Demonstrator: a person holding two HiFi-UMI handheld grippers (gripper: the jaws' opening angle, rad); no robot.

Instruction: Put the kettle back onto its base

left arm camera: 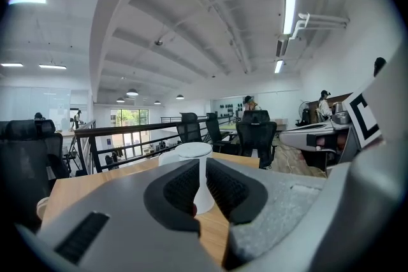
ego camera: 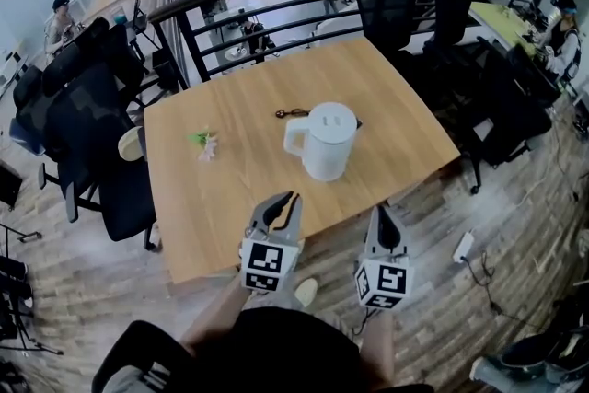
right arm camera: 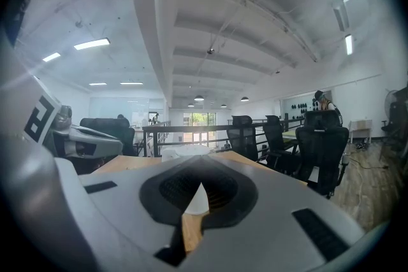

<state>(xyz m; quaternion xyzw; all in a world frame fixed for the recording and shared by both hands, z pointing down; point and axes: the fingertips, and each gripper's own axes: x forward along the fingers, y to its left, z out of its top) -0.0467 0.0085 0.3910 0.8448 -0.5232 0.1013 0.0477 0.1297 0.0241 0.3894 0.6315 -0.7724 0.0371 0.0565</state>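
A white kettle (ego camera: 324,139) with a handle on its left stands upright near the middle of the wooden table (ego camera: 212,216). A small dark edge (ego camera: 357,122) shows behind its right side; I cannot tell whether that is the base. My left gripper (ego camera: 283,201) hovers over the table's near edge, well short of the kettle, its jaws a narrow slit apart with nothing between them. In the left gripper view the kettle (left arm camera: 193,150) shows far beyond the left gripper (left arm camera: 203,162). My right gripper (ego camera: 380,212) hangs just off the near edge, tips touching and empty. The kettle (right arm camera: 189,151) lies ahead of the right gripper (right arm camera: 201,169).
A small dark object (ego camera: 293,113) lies left of the kettle's lid, and a pink and green scrap (ego camera: 204,144) further left. Black office chairs (ego camera: 391,0) and a black railing (ego camera: 267,5) ring the far side. A white power strip (ego camera: 463,246) lies on the floor at right.
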